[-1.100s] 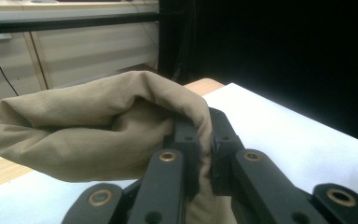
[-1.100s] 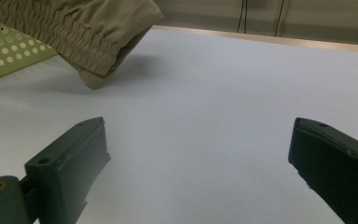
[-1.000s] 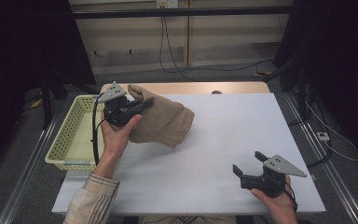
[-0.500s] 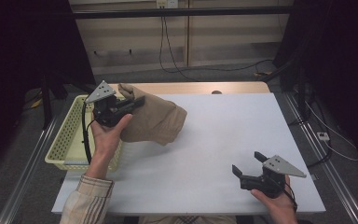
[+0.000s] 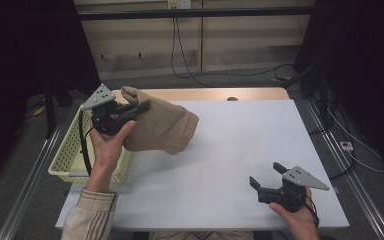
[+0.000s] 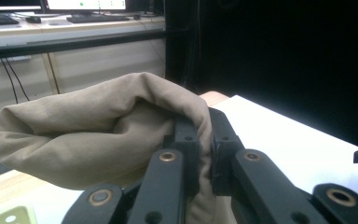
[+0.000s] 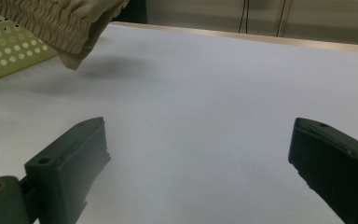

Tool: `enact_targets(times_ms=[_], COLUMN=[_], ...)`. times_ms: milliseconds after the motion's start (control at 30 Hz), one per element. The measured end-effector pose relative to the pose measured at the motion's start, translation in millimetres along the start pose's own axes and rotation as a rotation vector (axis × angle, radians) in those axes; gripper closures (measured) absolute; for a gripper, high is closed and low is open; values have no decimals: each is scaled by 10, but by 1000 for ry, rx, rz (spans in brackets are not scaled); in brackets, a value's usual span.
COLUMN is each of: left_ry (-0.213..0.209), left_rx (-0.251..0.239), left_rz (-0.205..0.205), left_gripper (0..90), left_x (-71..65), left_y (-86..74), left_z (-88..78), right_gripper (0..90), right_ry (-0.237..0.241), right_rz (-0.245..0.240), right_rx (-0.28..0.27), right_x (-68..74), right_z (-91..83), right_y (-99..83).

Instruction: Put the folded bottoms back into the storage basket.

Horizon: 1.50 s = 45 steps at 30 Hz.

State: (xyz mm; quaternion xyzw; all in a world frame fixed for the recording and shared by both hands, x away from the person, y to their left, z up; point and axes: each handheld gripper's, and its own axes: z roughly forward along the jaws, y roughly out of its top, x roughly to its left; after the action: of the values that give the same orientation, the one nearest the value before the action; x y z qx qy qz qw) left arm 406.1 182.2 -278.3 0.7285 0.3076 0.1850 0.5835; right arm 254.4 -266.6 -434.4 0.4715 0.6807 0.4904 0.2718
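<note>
While lifted, the tan cloth [image 5: 162,127] hangs right of the yellow basket [image 5: 67,155] | left hand-held gripper [image 5: 139,107] clenched on cloth | right hand-held gripper [image 5: 265,176] released, far off.

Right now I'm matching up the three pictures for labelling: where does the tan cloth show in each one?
High view: the tan cloth hangs upper left, clamped in the left gripper beside the yellow basket.
Left gripper view: the cloth bulges left of centre, pinched between the black jaws.
Right gripper view: its gathered hem hangs in the top left corner.
Shared landmark: the white table top.
</note>
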Motion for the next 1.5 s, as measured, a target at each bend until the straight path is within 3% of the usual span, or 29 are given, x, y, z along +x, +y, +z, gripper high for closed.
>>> enact_targets(times_ms=[433, 767, 1167, 1500], left_ry=[35, 69, 99, 129], left_rx=[-29, -39, -87, -103], left_rz=[25, 45, 37, 16], left_gripper=[852, 852, 852, 852], left_x=[-66, -80, 61, 136], left_y=[122, 185, 203, 194], left_z=[-145, -370, -676, -789], right_gripper=[44, 44, 43, 44], right_ry=[1, -6, -3, 3], right_rz=[-2, -5, -6, -16], right_rx=[6, 6, 6, 5], right_x=[-3, 17, 15, 20], right_z=[11, 24, 13, 13], right_y=[-4, -1, -1, 2])
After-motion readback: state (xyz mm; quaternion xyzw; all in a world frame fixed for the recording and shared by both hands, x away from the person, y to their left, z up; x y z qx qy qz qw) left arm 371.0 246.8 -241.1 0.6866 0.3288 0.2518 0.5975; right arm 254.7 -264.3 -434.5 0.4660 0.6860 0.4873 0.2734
